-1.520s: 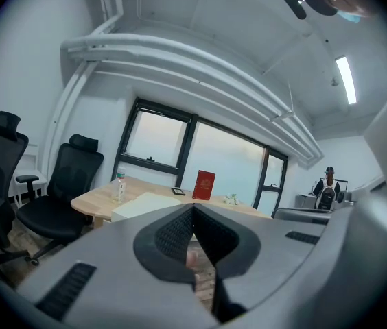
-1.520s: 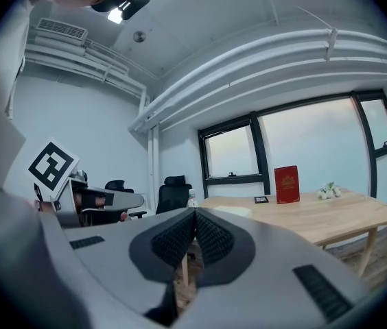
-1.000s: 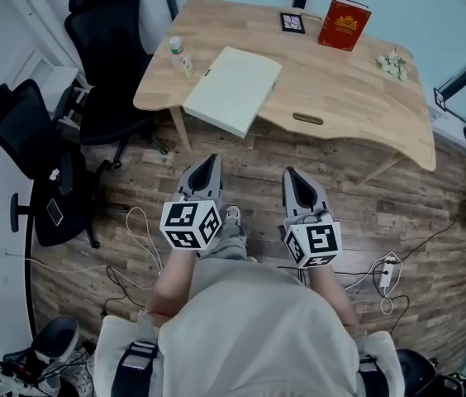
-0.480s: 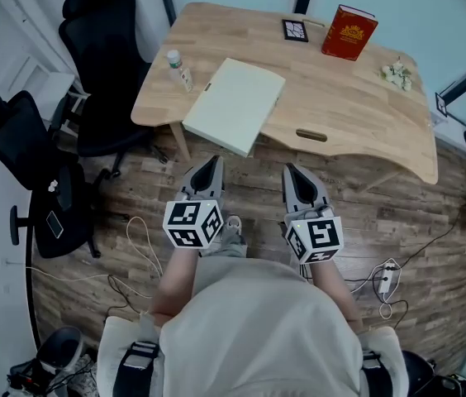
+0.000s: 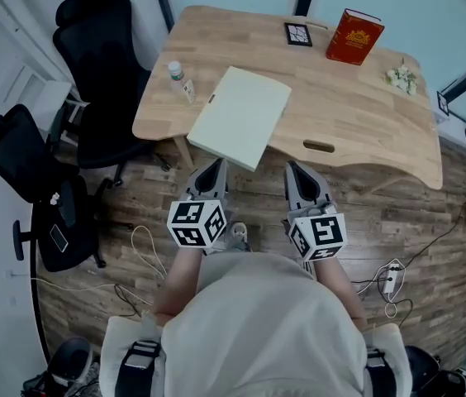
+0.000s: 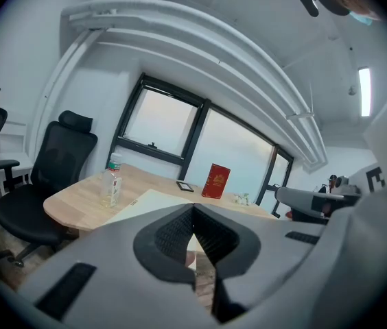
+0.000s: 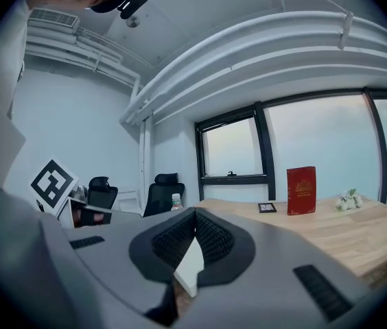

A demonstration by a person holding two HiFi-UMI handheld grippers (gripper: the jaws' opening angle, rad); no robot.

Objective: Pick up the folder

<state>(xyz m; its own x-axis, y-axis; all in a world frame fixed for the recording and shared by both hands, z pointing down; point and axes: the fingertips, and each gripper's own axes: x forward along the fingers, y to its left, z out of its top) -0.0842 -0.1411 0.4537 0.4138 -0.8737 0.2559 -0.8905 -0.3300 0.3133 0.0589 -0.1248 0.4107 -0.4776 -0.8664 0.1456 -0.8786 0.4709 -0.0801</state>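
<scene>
The folder (image 5: 240, 116) is a flat cream-white one lying on the wooden table (image 5: 357, 106), its near corner jutting over the front edge. My left gripper (image 5: 216, 165) is shut and empty, just short of that overhanging corner and below table height. My right gripper (image 5: 293, 168) is also shut and empty, beside the left one, off the folder's right. In the left gripper view the folder (image 6: 151, 201) lies straight ahead beyond the closed gripper (image 6: 193, 208). In the right gripper view the folder's corner (image 7: 191, 264) shows through the gap under the closed gripper (image 7: 195, 212).
A small bottle (image 5: 179, 79) stands left of the folder. A red book (image 5: 354, 35), a small black frame (image 5: 297, 33) and a flower sprig (image 5: 401, 77) sit at the table's back. Two black office chairs (image 5: 101, 64) (image 5: 18, 180) stand at the left. Cables and a power strip (image 5: 390, 277) lie on the floor.
Both grippers have moved forward together toward the table's front edge; the folder's overhanging corner is now just ahead of the left gripper. Both stay shut.
</scene>
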